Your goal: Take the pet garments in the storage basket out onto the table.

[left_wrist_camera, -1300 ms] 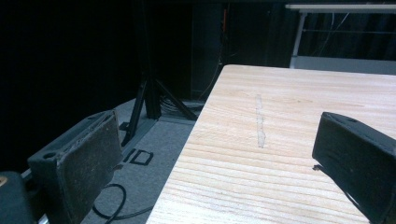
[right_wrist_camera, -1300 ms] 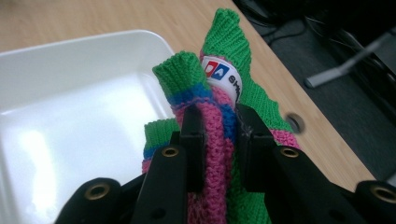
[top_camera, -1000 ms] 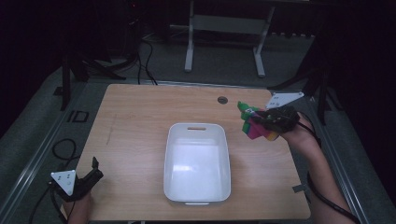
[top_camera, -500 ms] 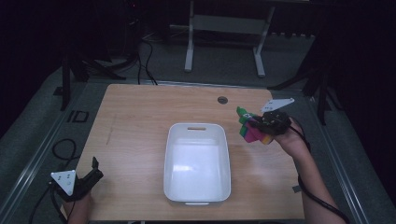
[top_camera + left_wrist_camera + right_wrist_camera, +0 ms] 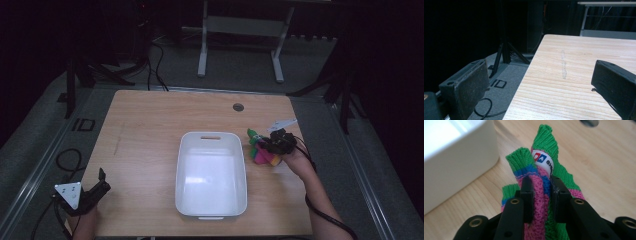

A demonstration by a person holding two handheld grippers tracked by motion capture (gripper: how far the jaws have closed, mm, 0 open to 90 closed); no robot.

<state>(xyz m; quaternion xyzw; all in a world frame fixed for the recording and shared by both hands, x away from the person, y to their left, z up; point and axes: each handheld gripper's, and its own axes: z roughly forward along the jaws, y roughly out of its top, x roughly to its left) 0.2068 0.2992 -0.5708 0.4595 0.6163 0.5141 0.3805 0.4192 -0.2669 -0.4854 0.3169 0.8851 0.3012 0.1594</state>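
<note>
A bundle of knitted socks (image 5: pixel 541 187), pink with green cuffs and blue stripes and a white label, is pinched between the jaws of my right gripper (image 5: pixel 542 185). In the high view the right gripper (image 5: pixel 267 146) holds the socks (image 5: pixel 259 151) low over the table, just right of the white bin (image 5: pixel 211 175). My left gripper (image 5: pixel 95 190) rests at the table's front left corner. Its jaws stand wide apart in the left gripper view (image 5: pixel 541 82), with bare wood between them.
The wooden table (image 5: pixel 150 130) has a round cable hole (image 5: pixel 238 107) at the back. The white bin's wall (image 5: pixel 454 157) is close on the left in the right gripper view. Dark stands and cables lie on the floor around the table.
My right gripper has come down towards the table with the socks, ending beside the bin's right wall. The left gripper has stayed where it was.
</note>
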